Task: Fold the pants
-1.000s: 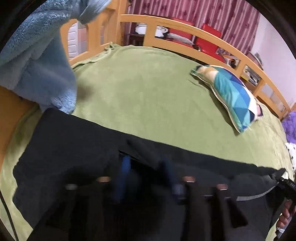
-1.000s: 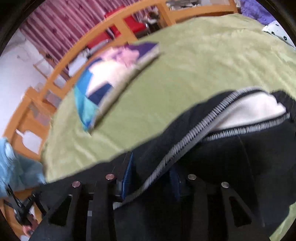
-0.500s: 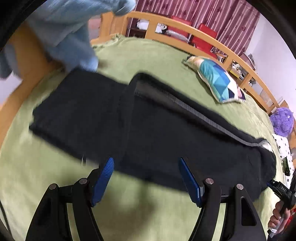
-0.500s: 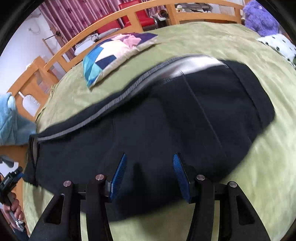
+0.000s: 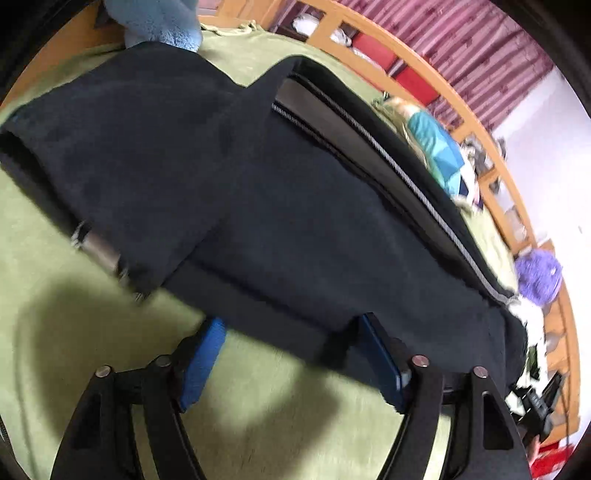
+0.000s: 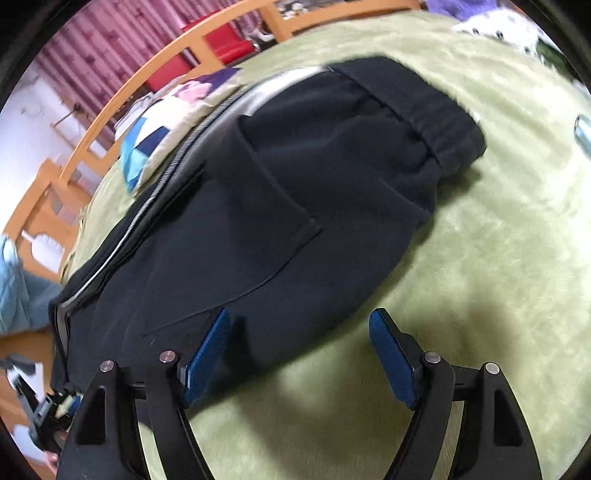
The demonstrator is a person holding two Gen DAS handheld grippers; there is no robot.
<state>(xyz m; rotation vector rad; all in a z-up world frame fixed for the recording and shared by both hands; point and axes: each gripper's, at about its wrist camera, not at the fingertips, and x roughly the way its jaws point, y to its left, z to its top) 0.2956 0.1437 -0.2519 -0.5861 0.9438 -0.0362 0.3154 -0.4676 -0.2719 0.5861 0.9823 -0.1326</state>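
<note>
Two grippers sit closest to the lenses, both spread wide and holding nothing: the left gripper (image 5: pixel 291 358) has one blue ribbed pad over bare green bedcover (image 5: pixel 92 369) and the other at the near hem of the pants (image 5: pixel 295 206), while the right gripper (image 6: pixel 299 354) straddles the garment's near edge at the waist end, one pad over dark cloth and one over the cover. Whether any pad actually touches fabric cannot be told. The pants lie flat across the bed, already doubled lengthwise as far as one can judge, so the step in hand is probably the next fold, end over end. To do it well, each gripper should bite both layers at the near edge together, pinching close to the corners so the cloth lifts as one sheet and does not slide apart; the carry should stay low, since thick knit sags in the middle. The material looks soft, matte and black, fairly heavy, with a pale piped stripe (image 5: pixel 406 177) running along the far side seam, a patch pocket (image 6: pixel 273 206) with stitched edges, and a gathered elastic waistband (image 6: pixel 424 110). The cover beneath is plush and napped. Beyond lie a patchwork pillow (image 5: pixel 439 155), a fluffy blue blanket (image 5: pixel 162 22), a purple plush toy (image 5: pixel 539 273) and the curved wooden bed rail (image 5: pixel 417 77).
</note>
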